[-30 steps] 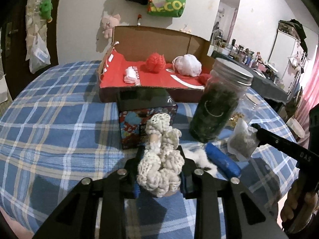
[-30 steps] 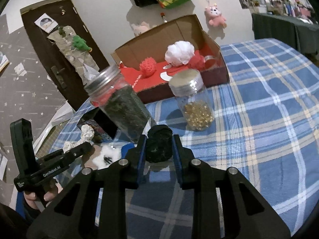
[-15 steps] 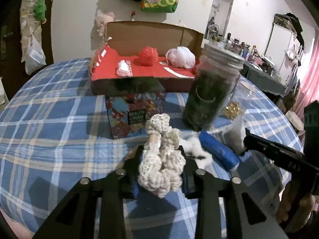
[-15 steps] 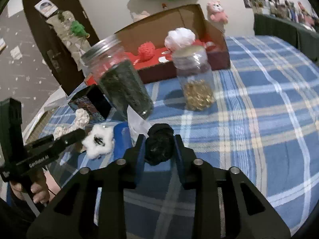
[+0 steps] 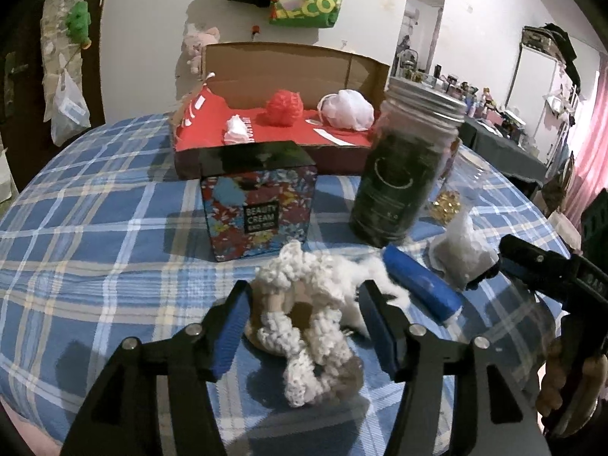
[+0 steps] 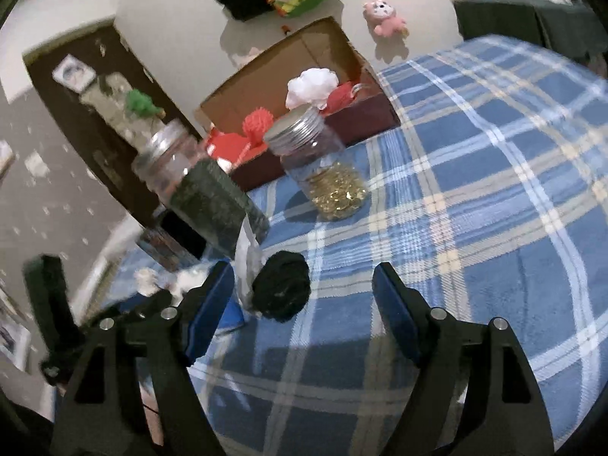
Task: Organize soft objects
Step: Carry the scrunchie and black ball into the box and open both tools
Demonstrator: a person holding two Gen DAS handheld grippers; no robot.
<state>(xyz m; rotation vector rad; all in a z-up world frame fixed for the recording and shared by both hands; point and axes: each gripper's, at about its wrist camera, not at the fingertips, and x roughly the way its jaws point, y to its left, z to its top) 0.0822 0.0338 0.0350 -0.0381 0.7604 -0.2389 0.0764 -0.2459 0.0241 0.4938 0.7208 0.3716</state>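
Note:
A cream crocheted piece (image 5: pixel 304 319) lies on the blue plaid cloth between the fingers of my left gripper (image 5: pixel 304 304). Its jaws are opening and the pads stand clear of the yarn. In the right wrist view a black soft ball (image 6: pixel 281 290) rests on the cloth inside my right gripper (image 6: pixel 304 285), nearer the left finger. Those jaws are opening too, with a wide gap to the right pad. A white fluffy tuft (image 5: pixel 364 285) and a blue roll (image 5: pixel 420 285) lie beside the crochet.
An open cardboard box (image 5: pixel 288 64) with a red lining holds a red pompom (image 5: pixel 283 106) and a white puff (image 5: pixel 347 110). In front stand a patterned cream box (image 5: pixel 260 207), a dark-filled jar (image 5: pixel 402 174), a jar of gold beads (image 6: pixel 323 171) and a plastic pouch (image 5: pixel 459 254).
Both grippers opened. The crochet piece slumped from the left jaws onto the cloth, and the black ball dropped free of the right jaws, which rolled and sank a little.

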